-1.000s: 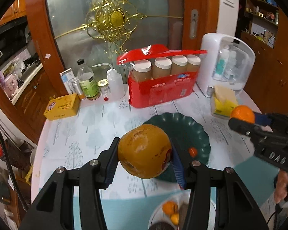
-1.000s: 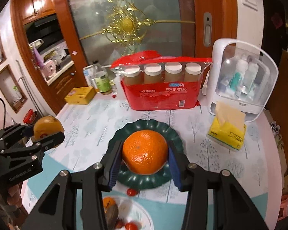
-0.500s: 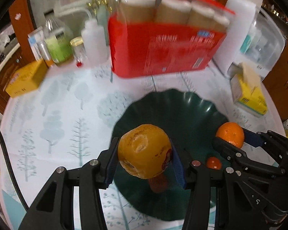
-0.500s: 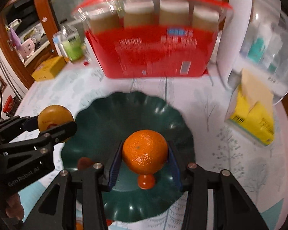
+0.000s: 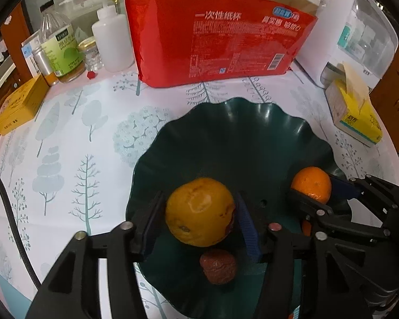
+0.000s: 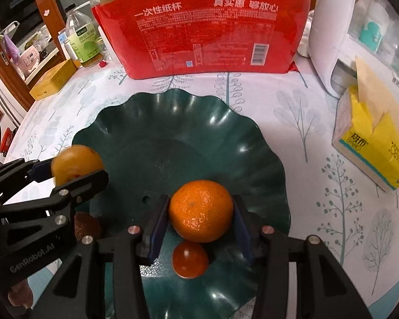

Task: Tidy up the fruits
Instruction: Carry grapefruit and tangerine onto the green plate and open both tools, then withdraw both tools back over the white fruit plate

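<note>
A dark green wavy plate (image 5: 239, 138) (image 6: 173, 122) lies below both grippers. My left gripper (image 5: 199, 215) (image 6: 71, 172) is low over its near left part. Its jaws are opening, with slim gaps beside the yellow-orange fruit (image 5: 200, 211) (image 6: 75, 164) between them. My right gripper (image 6: 200, 212) (image 5: 312, 190) is shut on an orange (image 6: 200, 210) (image 5: 311, 186) just above the plate's near right part. A wrinkled brown-red fruit (image 5: 218, 269) (image 6: 86, 226) and a small red tomato (image 6: 190, 259) lie on the plate near the fingertips.
A red pack of paper cups (image 5: 220, 34) (image 6: 207, 32) stands right behind the plate. To the right are a yellow tissue box (image 5: 356, 117) (image 6: 372, 143) and a white dispenser (image 5: 359, 32). Bottles (image 5: 63, 50) and a yellow box (image 5: 18, 106) stand at the back left.
Both grippers have come down from high above the table to just over the green plate, carrying their fruits. The left jaws have widened around the yellow-orange fruit.
</note>
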### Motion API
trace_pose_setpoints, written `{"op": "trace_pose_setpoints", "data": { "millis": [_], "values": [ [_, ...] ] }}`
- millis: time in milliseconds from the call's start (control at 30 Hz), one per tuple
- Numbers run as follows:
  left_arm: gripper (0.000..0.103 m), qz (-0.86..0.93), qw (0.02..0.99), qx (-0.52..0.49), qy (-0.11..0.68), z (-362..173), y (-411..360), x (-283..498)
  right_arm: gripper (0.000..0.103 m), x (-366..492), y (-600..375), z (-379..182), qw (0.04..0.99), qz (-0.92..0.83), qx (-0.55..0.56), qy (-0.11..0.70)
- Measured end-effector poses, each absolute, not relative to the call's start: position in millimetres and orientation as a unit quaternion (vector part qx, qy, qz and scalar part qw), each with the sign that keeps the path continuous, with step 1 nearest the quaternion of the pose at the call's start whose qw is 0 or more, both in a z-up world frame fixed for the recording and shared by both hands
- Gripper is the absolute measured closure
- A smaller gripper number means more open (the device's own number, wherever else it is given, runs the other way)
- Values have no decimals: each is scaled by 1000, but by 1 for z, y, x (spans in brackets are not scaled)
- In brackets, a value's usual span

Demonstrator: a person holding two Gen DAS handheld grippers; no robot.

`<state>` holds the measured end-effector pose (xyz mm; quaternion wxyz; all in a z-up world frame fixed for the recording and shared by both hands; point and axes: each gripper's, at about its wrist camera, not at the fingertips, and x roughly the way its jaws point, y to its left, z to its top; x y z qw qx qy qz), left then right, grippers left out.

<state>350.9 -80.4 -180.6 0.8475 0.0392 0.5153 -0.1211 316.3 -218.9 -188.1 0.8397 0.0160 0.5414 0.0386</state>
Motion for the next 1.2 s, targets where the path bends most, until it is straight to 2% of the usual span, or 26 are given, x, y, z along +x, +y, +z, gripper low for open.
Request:
{"op": "trace_pose_setpoints", "data": {
  "millis": [100, 167, 233, 700, 1200],
  "values": [
    [23, -110, 856, 42, 504, -171, -76, 349, 55, 315, -218, -185, 843, 36, 10, 537],
    [17, -111, 857, 35, 501, -163, -73, 348, 52, 314, -221, -181, 844, 34, 16, 535],
    [17, -112, 859, 37, 498, -154, -71, 346, 49, 313, -225, -174, 846, 37, 26, 532],
    [17, -107, 882, 58, 456, -71, -64, 293, 48, 273, -225, -95, 874, 42, 17, 483],
    [13, -82, 906, 27, 414, -6, -19, 189, 48, 170, -205, -26, 899, 64, 28, 433]
  ]
}}
